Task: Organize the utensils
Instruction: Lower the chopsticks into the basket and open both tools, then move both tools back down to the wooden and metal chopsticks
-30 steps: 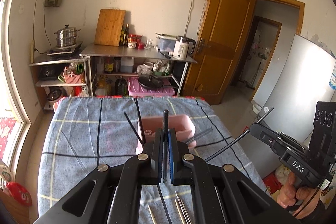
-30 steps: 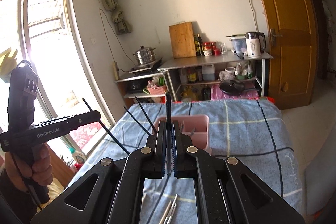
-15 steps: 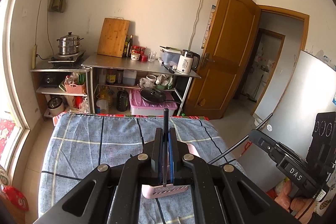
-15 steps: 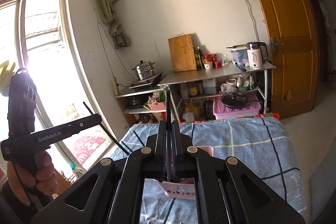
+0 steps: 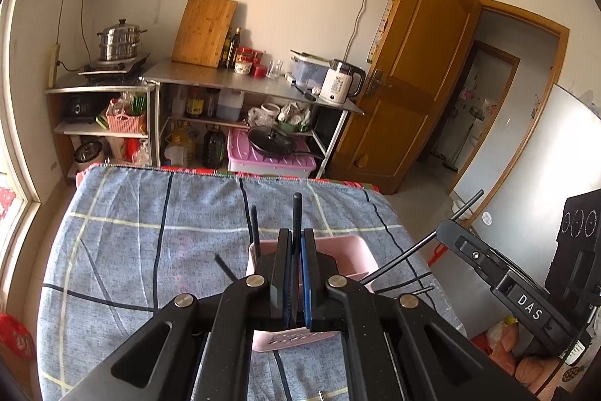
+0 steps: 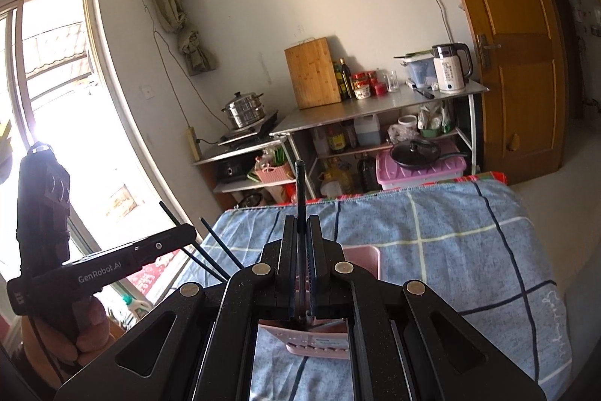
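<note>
1. My left gripper (image 5: 296,273) is clamped on one black chopstick (image 5: 297,213); its tip stands up out of the shut jaws.
2. My right gripper (image 6: 301,262) is clamped the same way on a second black chopstick (image 6: 300,190).
3. Change: a second ago the pink utensil holder (image 5: 349,250) lay ahead of both grippers on the blue checked cloth (image 5: 150,213). Now it sits directly under the fingers in both wrist views, with its near edge visible below the jaws.
4. Change: the loose metal utensils seen at the lower edge earlier are almost out of frame; only one tip (image 5: 320,395) shows.
5. Black chopsticks (image 5: 254,228) already lean in the holder's left side.
6. Judgement: both hands have carried their loads over the holder. The next step is likely to lower each chopstick into a compartment and release.
7. Caution: I cannot tell which compartment lies under either tip.
</note>
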`<state>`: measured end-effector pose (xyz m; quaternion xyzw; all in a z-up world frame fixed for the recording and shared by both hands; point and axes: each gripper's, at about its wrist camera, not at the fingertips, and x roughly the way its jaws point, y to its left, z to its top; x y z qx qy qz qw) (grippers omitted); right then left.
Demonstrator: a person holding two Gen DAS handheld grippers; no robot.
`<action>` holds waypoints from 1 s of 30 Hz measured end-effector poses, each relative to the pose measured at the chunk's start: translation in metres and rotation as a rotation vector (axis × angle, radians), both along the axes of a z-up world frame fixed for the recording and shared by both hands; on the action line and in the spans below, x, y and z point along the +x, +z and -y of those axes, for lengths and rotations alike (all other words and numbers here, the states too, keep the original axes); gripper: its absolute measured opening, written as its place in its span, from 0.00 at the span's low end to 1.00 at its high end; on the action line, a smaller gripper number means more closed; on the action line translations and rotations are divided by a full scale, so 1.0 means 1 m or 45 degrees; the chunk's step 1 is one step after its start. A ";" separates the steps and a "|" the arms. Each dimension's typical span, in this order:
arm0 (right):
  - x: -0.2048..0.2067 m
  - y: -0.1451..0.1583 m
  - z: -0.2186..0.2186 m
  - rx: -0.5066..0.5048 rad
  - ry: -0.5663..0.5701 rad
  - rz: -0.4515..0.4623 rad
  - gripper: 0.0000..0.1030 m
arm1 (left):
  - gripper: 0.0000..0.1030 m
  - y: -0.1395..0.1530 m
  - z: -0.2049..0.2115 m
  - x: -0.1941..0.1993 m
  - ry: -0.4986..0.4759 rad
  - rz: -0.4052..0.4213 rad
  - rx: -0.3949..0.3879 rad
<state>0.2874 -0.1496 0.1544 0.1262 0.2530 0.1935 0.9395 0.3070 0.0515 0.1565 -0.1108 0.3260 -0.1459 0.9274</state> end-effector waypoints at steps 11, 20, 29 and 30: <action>0.011 -0.027 -0.009 -0.035 0.056 -0.106 0.05 | 0.04 -0.035 0.000 0.012 -0.006 -0.067 0.047; 0.005 -0.017 -0.006 -0.060 0.046 -0.093 0.08 | 0.19 -0.024 0.000 -0.003 0.001 -0.005 0.089; -0.013 -0.006 0.013 -0.037 0.003 -0.061 0.10 | 0.24 -0.009 -0.011 -0.034 0.044 0.063 0.071; -0.015 -0.006 0.014 -0.039 0.001 -0.059 0.10 | 0.24 -0.009 -0.012 -0.039 0.046 0.066 0.070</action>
